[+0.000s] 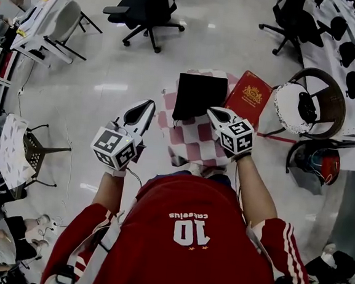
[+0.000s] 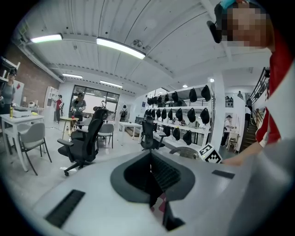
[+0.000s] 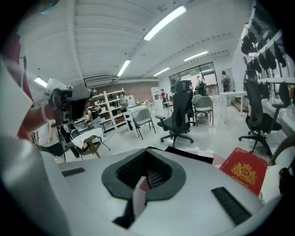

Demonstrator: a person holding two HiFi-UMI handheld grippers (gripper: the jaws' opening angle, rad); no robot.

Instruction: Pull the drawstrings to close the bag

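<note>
Tongs in each hand are closed: the left tongs (image 1: pixel 147 106) have their jaws pressed together, and the right tongs (image 1: pixel 215 115) are clamped on a pale strip (image 3: pixel 138 196) that runs back from the jaws toward the camera. Whether that strip is the drawstring I cannot tell. At the far left a small stand (image 1: pixel 13 148) carries a white cloth. Farther off, left of centre, stands a black office chair (image 1: pixel 149 9) on the pale floor. The left tongs are held out level, their tip just beside the left edge of the bag (image 1: pixel 193 139). In the left gripper view a scrap of pink check shows right under the closed jaws, but I cannot make out a cord pinched there. The bag is of pink-and-white checked cloth and sits straight ahead of the person, between the two tongs. A flat black box (image 1: pixel 200 96) covers its far part. The right tongs' tip is at the bag's right side, just beside the near right corner of that black box. Right of the bag, touching it, a red box (image 1: pixel 248 96) with a gold crest lies tilted. Farther right is a round chair (image 1: pixel 330 90) with a white cushion (image 1: pixel 288 108) on it. Nearest the camera is the person's red jersey (image 1: pixel 180 250).
</note>
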